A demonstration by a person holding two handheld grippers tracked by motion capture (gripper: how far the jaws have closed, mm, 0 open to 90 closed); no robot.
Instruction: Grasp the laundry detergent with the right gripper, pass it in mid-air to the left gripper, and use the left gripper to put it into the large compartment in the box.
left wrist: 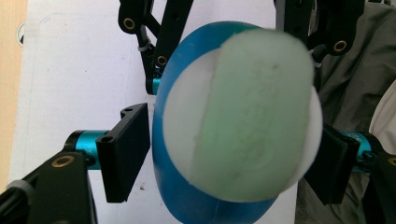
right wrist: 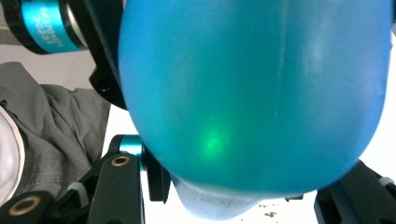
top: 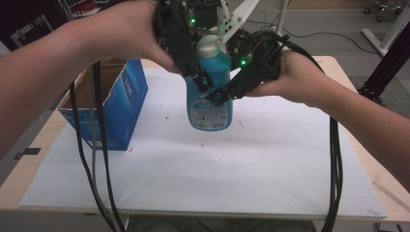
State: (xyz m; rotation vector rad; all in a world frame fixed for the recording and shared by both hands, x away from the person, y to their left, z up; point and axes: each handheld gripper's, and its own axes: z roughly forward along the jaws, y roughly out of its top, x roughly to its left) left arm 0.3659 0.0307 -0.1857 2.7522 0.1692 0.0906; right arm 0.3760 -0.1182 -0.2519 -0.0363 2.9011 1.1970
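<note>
glossy rounded blue bottle (top: 209, 96), upright

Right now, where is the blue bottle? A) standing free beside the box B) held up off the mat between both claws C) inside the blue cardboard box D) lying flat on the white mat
B: the blue bottle hangs above the white mat, with the left claw and the right claw closed on its sides; the cardboard box sits apart to the left.
</note>
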